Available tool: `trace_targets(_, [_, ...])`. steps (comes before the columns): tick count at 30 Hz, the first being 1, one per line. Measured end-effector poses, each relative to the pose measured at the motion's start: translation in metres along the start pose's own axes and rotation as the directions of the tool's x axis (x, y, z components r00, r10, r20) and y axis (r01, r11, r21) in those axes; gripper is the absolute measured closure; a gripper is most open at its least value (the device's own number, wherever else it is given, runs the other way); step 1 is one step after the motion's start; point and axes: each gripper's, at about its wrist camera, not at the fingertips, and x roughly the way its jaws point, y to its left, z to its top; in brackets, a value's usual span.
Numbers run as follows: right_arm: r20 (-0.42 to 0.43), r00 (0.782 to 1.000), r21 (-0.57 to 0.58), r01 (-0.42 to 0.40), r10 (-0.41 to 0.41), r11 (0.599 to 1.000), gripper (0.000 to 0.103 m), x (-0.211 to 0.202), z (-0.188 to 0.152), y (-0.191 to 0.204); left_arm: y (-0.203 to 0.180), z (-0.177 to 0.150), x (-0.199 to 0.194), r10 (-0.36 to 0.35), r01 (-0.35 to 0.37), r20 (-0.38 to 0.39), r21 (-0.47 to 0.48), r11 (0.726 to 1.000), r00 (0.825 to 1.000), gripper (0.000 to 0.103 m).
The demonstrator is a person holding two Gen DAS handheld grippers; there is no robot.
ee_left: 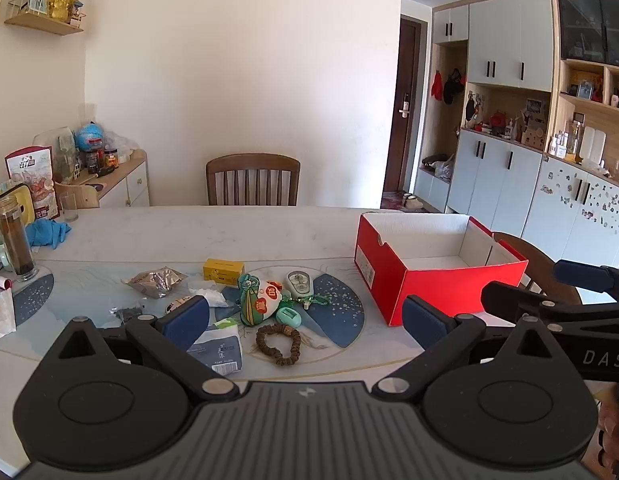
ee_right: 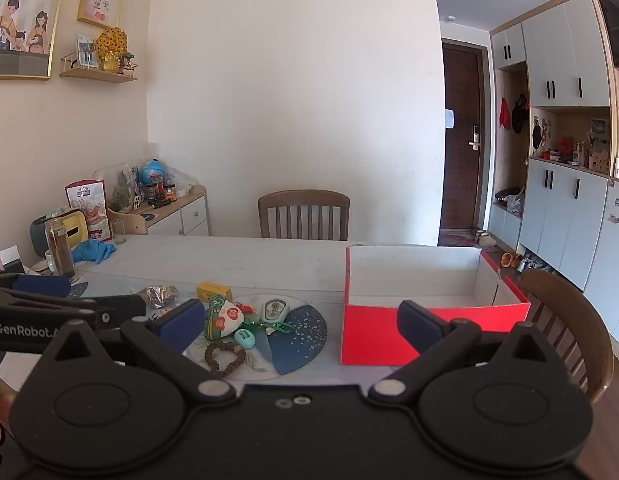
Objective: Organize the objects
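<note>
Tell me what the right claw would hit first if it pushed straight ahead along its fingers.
Probably the near red wall of the shoe box: it fills the right part of the gap of the open right claw. The left part looks past the box to the table, so depth leaves some doubt.

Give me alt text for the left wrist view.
Open left gripper hovers over a table with a cluster of small items: a bead bracelet, a stuffed charm, a yellow box. An empty red box sits right.
</note>
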Motion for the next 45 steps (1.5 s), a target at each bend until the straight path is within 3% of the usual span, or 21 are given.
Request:
trace_targets(6, [-0.002, 0.999, 0.031, 0.037, -0.037, 0.999, 0.001, 0.005, 0.000, -0.004, -0.002, 0.002, 0.000, -0.026, 0.026, 0.002, -0.007, 1.000, 1.000, 0.000])
trace_targets(17, [-0.011, 1.000, 0.043, 0.029, -0.028, 0.999, 0.001, 0.013, 0.000, -0.007, 0.002, 0.002, 0.003, -0.019, 0.019, 0.011, -0.015, 1.000, 1.000, 0.000])
trace_targets(33, [-0.038, 0.998, 0.032, 0.051, -0.049, 0.998, 0.002, 0.055, 0.008, 0.018, 0.037, 0.014, 0.037, -0.058, 0.058, 0.015, 0.017, 0.998, 0.998, 0.000])
trace_targets(45, [-0.114, 0.991, 0.021, 0.080, -0.077, 0.997, 0.002, 0.110, 0.007, 0.041, 0.077, 0.014, 0.091, -0.074, 0.077, -0.087, 0.030, 0.997, 0.993, 0.000])
